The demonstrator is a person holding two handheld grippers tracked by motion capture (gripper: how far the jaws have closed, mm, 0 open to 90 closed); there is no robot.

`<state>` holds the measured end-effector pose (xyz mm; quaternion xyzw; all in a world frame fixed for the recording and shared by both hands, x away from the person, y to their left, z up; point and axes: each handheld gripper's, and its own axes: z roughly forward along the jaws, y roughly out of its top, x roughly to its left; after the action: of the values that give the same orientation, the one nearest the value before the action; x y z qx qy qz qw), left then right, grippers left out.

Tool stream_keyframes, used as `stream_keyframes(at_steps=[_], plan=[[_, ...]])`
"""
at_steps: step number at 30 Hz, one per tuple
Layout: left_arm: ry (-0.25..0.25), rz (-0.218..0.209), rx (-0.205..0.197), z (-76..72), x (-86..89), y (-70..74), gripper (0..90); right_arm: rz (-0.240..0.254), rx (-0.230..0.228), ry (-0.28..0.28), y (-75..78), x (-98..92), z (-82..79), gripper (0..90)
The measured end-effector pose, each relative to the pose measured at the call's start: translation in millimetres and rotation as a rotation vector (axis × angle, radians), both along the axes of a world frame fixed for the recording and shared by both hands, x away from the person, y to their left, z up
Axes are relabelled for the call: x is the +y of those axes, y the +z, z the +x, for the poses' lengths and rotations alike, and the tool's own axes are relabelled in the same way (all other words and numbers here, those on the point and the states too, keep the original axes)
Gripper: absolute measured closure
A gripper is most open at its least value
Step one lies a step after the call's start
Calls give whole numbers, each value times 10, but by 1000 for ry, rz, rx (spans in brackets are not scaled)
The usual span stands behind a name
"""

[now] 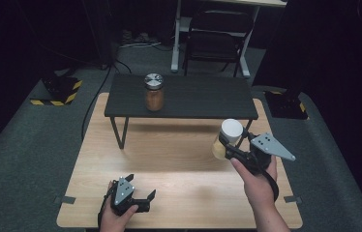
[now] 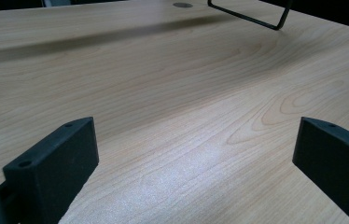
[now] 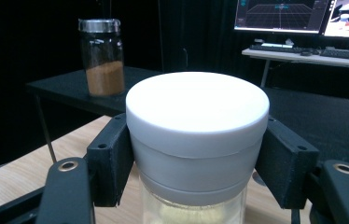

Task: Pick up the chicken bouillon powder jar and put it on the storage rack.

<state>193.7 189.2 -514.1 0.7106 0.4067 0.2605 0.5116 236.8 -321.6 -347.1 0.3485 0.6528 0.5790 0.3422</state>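
Observation:
A jar with a white lid and pale contents hangs above the wooden table at the right, just in front of the black shelf. My right gripper is shut on it, and in the right gripper view the black jaws clamp both sides of the white lid. A second jar with a silver lid and brown powder stands on the black shelf; the same jar appears at the back left of the right gripper view. My left gripper rests low at the table's front left, open, with bare wood between its jaws.
The black shelf stands on thin wire legs over the table's far half. A folding chair and a desk leg stand on the floor behind. Monitors sit on a desk in the background of the right gripper view.

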Motion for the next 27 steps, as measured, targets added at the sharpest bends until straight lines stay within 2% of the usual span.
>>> stream_keyframes(at_steps=[14,27], plan=[[-8,-5,-3,2,19,-8,4,3,-20,-21,341,172,202,339],[-17,-14,-3,10,42,-15,4,8,-15,-54,576,391,533,338]])
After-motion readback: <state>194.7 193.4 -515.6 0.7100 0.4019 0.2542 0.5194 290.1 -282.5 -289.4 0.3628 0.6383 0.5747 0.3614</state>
